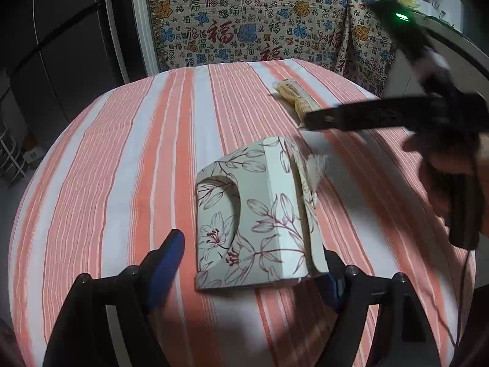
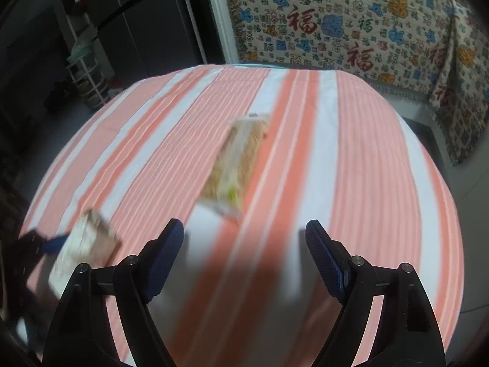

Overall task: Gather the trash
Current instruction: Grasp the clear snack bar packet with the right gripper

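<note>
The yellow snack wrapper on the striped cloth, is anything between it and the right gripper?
Nothing visible. In the right wrist view the flat yellow snack wrapper lies straight ahead of the open right gripper, with only bare pink-and-white striped tablecloth between them. The floral cardboard tissue box sits off to the left, outside that path.

Salmon-and-white striped tablecloth [image 1: 128,159] showing under a cream tissue box [image 1: 253,220] printed with maroon lilies; yellow plastic wrapper [image 1: 293,94] lying at one o'clock; cream character-print cloth [image 1: 244,21] hanging at twelve.

Tissue box [image 1: 253,217] sits on tablecloth [image 1: 122,168], btwn L gripper [image 1: 253,263] fingers. Wrapper [image 1: 295,98] lies behind it, to the right. R gripper [image 2: 244,235] hangs just before wrapper.
</note>
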